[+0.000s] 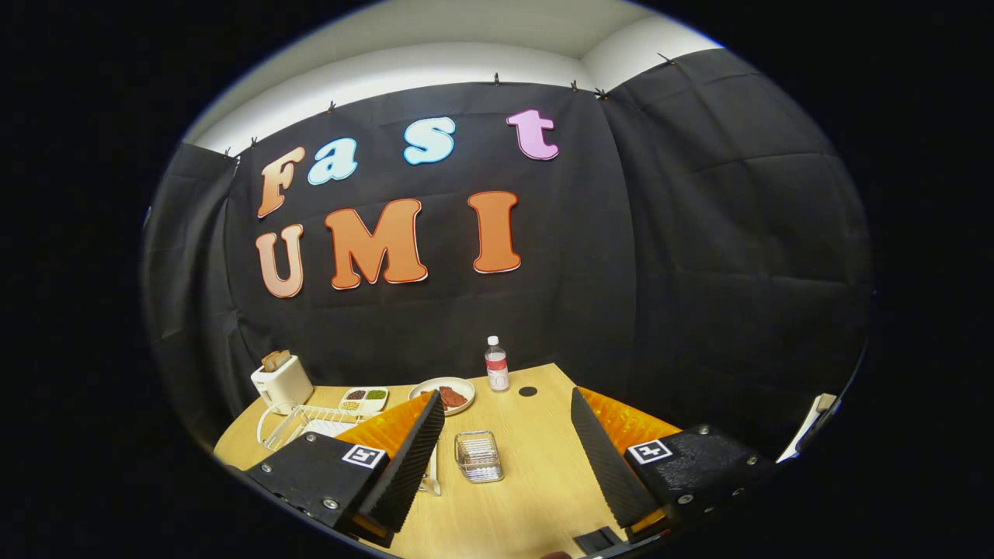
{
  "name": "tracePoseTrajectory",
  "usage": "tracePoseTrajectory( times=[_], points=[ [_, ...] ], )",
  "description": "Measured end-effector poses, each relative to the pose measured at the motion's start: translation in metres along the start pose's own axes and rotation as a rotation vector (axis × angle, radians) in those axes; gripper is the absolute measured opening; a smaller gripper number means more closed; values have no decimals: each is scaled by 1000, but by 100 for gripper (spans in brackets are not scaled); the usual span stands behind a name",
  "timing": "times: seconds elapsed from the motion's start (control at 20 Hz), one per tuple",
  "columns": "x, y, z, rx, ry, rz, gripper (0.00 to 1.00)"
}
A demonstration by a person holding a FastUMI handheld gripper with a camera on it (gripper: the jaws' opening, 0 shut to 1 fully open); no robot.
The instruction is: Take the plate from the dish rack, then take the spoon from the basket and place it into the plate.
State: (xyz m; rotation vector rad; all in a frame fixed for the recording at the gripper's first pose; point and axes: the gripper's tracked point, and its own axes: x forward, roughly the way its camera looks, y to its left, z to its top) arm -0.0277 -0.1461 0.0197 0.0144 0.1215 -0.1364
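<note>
- The gripper [505, 435] is hovering above a pale wood-grain table [536, 481], its two ridged, wedge-shaped fingers spread wide apart and gripping nothing.
- A small wire-mesh basket [478, 456], boxy with rounded corners, is sitting on the table between the fingers, nearer the left one and touching neither; whether a spoon is lying in it is too small to tell.
- A white wire rack [299, 423] is standing beyond the left finger, near the table's left end, partly hidden behind the gripper's body; a flat white shape is showing in it, though I cannot tell whether it is the task's plate.
- A round white plate [435, 388] carrying a reddish-brown lump is resting farther back, just past the left fingertip.
- A shallow white tray [364, 398] split into compartments, holding dark, green and yellowish bits, is lying between the rack and that plate.
- A cream, boxy toaster [282, 381] with brown slices poking out of the top is standing at the back left corner, behind the rack.
- A clear plastic bottle [496, 365] with a white cap and a reddish label is standing upright near the back edge, just right of the plate.
- A small dark disc [528, 391] is lying flat on the wood beside the bottle.
</note>
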Motion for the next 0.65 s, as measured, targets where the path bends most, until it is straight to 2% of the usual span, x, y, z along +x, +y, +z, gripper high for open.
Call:
tracePoseTrajectory(
  times=[0.65],
  points=[
    [41,-26,-29,50,30,46,97]
  ],
)
